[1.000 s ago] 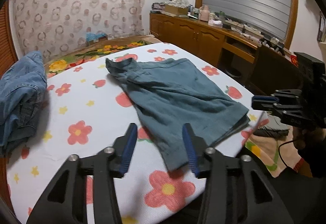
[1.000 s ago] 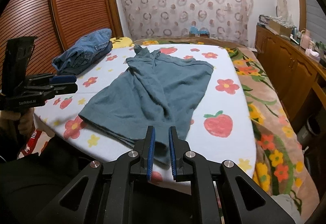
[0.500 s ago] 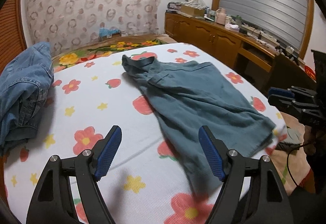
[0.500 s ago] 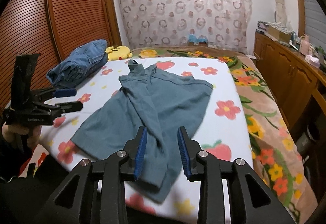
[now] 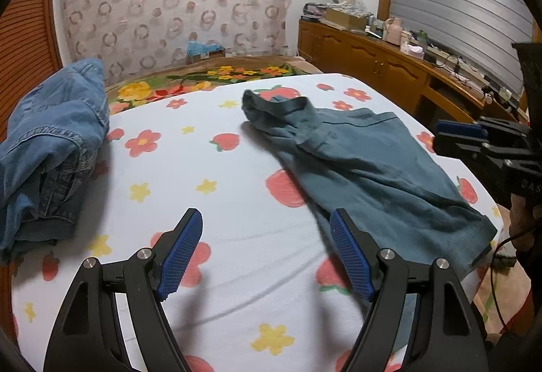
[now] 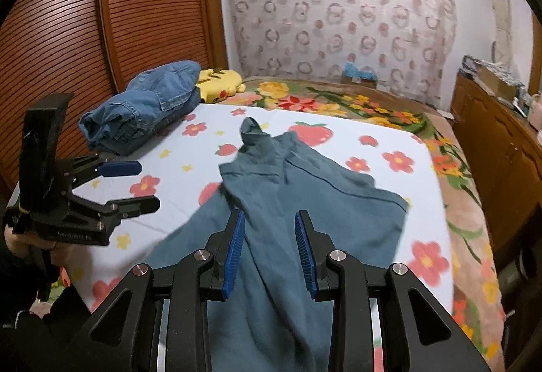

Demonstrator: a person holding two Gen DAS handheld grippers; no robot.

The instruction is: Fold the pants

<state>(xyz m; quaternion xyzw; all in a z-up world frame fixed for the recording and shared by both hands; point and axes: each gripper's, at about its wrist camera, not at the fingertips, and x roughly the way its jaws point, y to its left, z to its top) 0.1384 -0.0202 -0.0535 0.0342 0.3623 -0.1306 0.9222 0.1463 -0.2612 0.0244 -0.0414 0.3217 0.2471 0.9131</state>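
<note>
Holding: both tongs spread, nothing in either.
Left tongs (image 5: 266, 257): my blue pads gape wide above the flowered sheet (image 5: 210, 236), beside the near hem of the pants (image 5: 366, 165).
Right tongs (image 6: 269, 252): pads parted, narrower than my left, poised over the pants (image 6: 305, 202); I cannot tell whether they touch the cloth.
Each from the other: my left tongs (image 6: 125, 182) show at the left edge of the right view, spread; my right tongs (image 5: 474, 138) at the right edge of the left view, seen from the side.
Pants: teal, spread crumpled across the bed, legs toward me, waistband humped up at the far end.
Jeans (image 5: 47, 148): blue heap at the bed's left side, well apart from the pants.
Plush (image 6: 220, 84): yellow, just behind the jeans.
Far: curtain (image 6: 338, 13) on the back wall.
</note>
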